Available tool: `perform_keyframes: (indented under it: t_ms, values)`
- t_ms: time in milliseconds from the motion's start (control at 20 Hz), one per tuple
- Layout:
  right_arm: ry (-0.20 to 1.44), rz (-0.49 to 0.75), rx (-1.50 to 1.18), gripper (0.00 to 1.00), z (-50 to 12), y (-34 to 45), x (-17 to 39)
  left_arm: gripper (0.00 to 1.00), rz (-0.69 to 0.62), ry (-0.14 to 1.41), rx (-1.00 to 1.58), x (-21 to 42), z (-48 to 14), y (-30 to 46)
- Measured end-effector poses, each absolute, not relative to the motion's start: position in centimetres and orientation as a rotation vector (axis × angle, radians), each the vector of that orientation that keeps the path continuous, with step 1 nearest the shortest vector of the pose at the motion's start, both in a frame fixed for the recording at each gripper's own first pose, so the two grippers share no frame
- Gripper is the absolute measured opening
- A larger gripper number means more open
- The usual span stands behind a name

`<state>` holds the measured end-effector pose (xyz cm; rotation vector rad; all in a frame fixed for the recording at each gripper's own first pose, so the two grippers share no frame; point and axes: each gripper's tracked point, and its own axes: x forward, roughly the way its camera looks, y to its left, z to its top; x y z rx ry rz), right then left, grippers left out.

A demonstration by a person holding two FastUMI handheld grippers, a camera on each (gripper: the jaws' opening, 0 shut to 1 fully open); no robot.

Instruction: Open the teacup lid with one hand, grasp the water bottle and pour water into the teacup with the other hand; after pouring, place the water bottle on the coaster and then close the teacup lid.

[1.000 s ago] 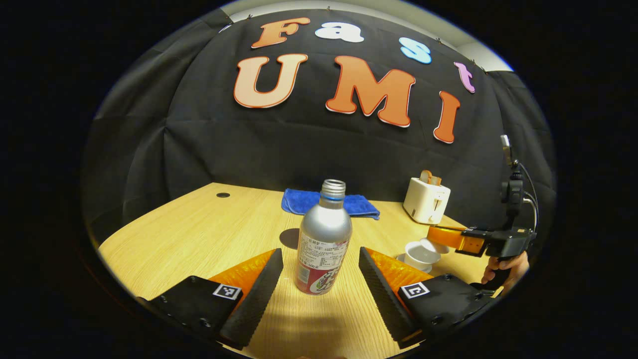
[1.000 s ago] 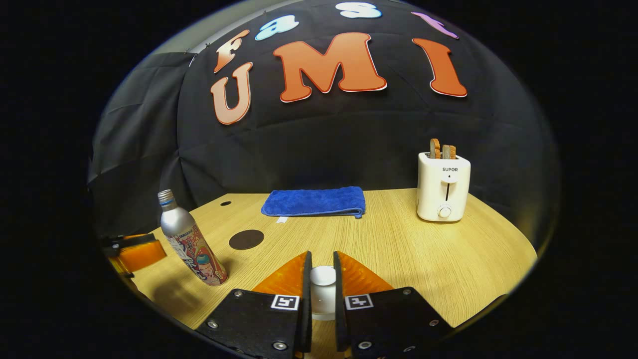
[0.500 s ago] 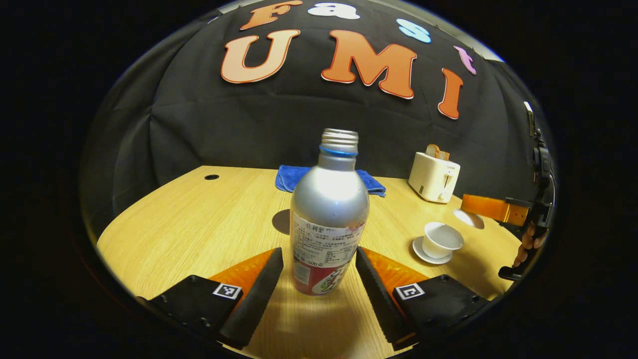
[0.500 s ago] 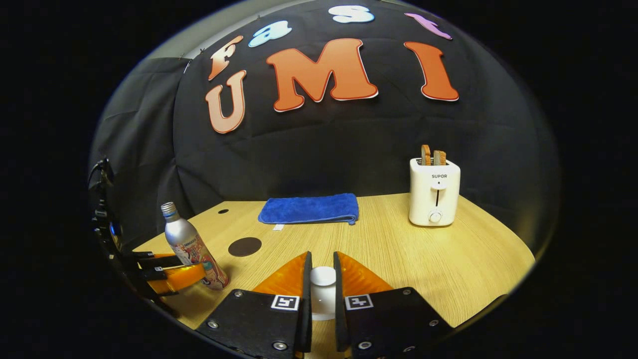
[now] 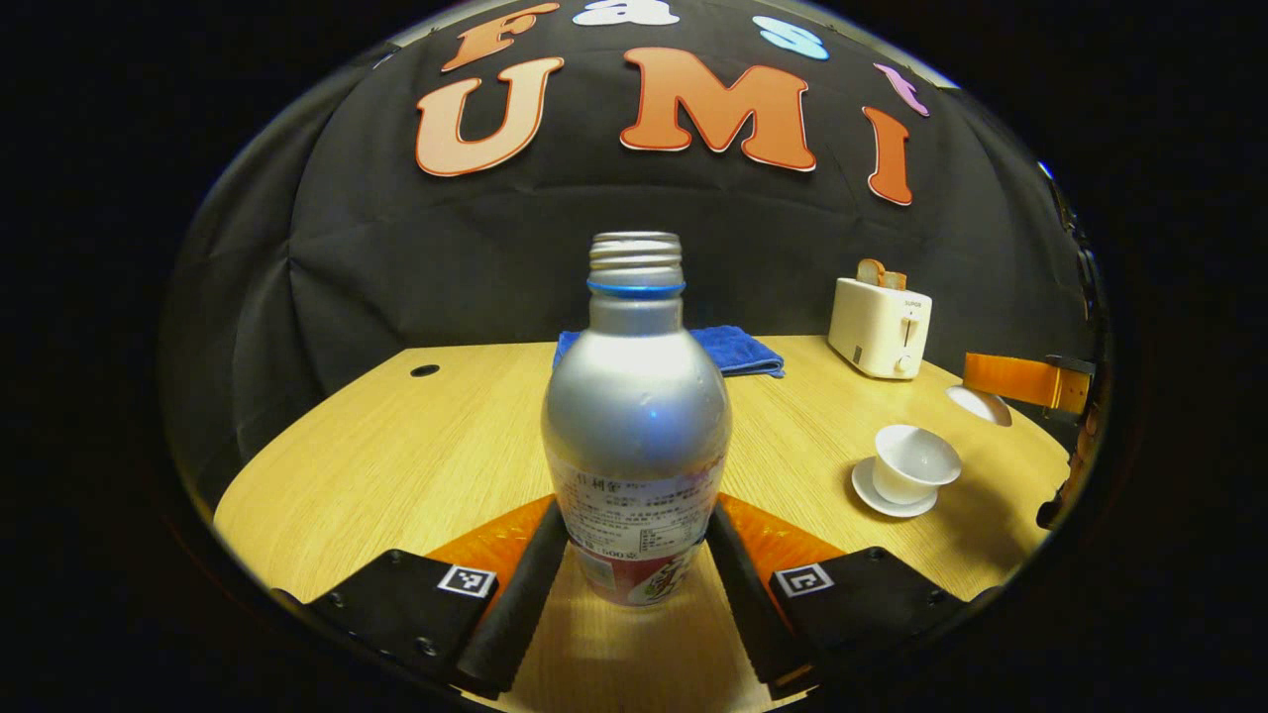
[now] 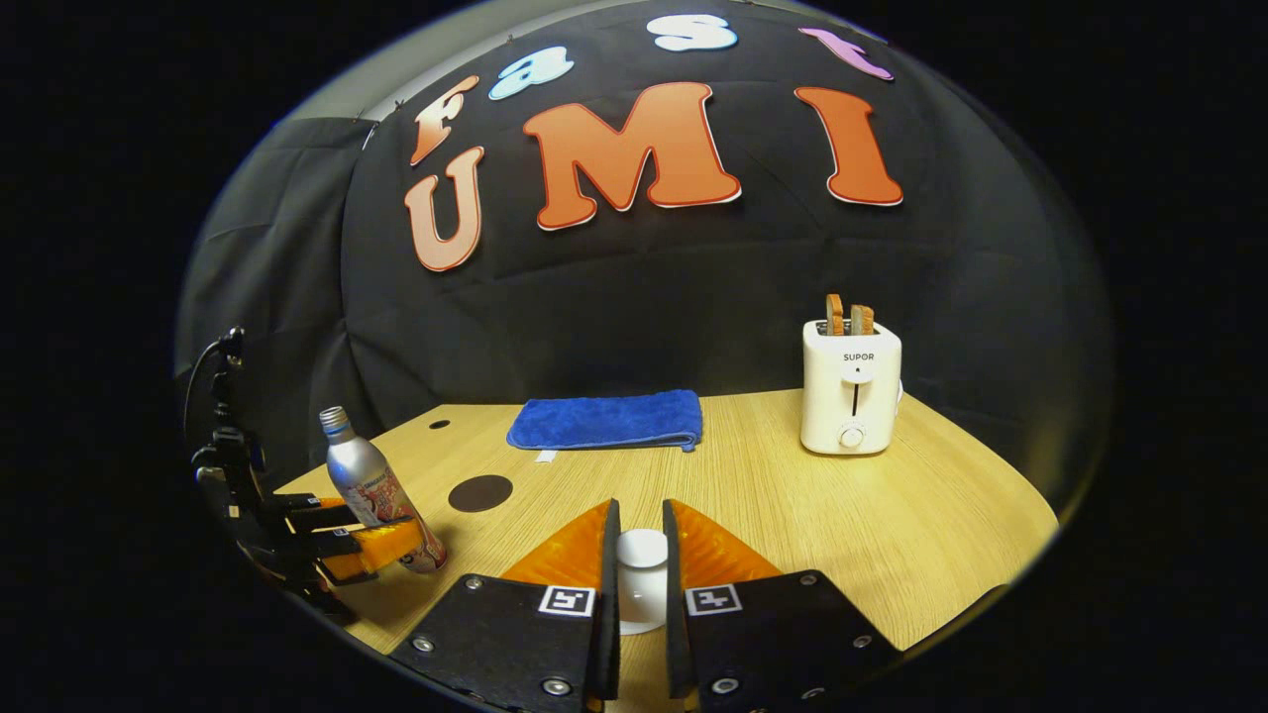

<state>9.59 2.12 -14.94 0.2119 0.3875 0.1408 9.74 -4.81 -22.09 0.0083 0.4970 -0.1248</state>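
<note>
White teacup lid is lifted clear, pinched in the right gripper. Left gripper brackets the upright water bottle, contact uncertain. Teacup stands uncovered; pouring, coaster placement, reclosing remain.

We see a brushed, softly shining metal water bottle with a glossy printed label, a smooth glazed white teacup on the matt wood-grain table, a fuzzy blue cloth far off, and ribbed matt black pads on the left gripper.
</note>
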Motion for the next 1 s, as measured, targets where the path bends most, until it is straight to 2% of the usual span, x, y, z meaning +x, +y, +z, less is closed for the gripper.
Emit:
perform_keyframes:
  t_ms: [250, 1000]
  values:
    - [0.360, 0.140, 0.226, 0.19, -13.8, 1.4, 9.0, 0.85, -0.107, 0.507, 0.074, 10.2, -21.9, -5.0]
    - [0.323, 0.075, 0.246, 0.19, -13.6, -4.3, 8.1, 0.85, -0.157, 0.460, 0.666, 10.9, -19.5, -7.3]
